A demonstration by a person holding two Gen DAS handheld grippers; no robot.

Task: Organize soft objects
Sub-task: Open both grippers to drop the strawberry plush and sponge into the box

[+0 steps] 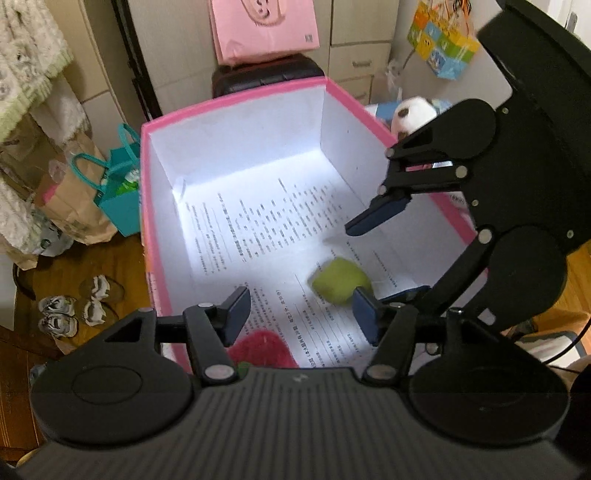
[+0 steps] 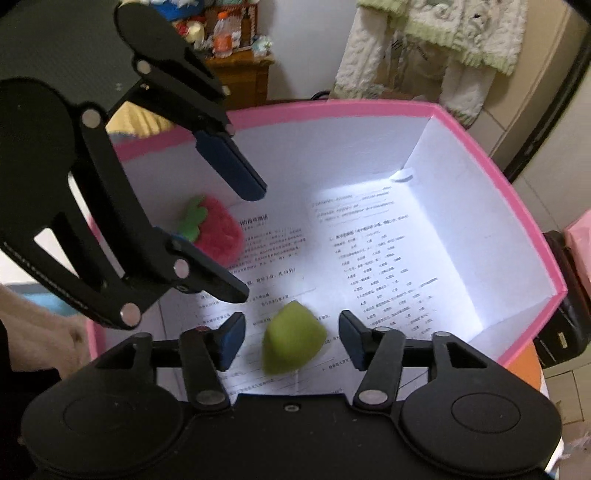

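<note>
A pink box (image 1: 236, 96) with white inner walls, also in the right wrist view (image 2: 332, 105), has printed paper on its floor. A green plush fruit (image 1: 340, 281) lies on the paper; in the right wrist view (image 2: 291, 341) it is blurred, between my right fingers and untouched. A red plush strawberry (image 2: 216, 230) with a green leaf lies in the box, seen low in the left wrist view (image 1: 262, 349). My left gripper (image 1: 301, 315) is open and empty above the box. My right gripper (image 2: 291, 341) is open, also seen from the left (image 1: 388, 254).
A plush panda (image 1: 410, 114) sits beyond the box's right wall. A teal bag (image 1: 120, 184), paper bags and shoes (image 1: 74, 308) are on the floor left of the box. A black case (image 1: 266, 75) and a pink bag (image 1: 264, 26) stand behind it.
</note>
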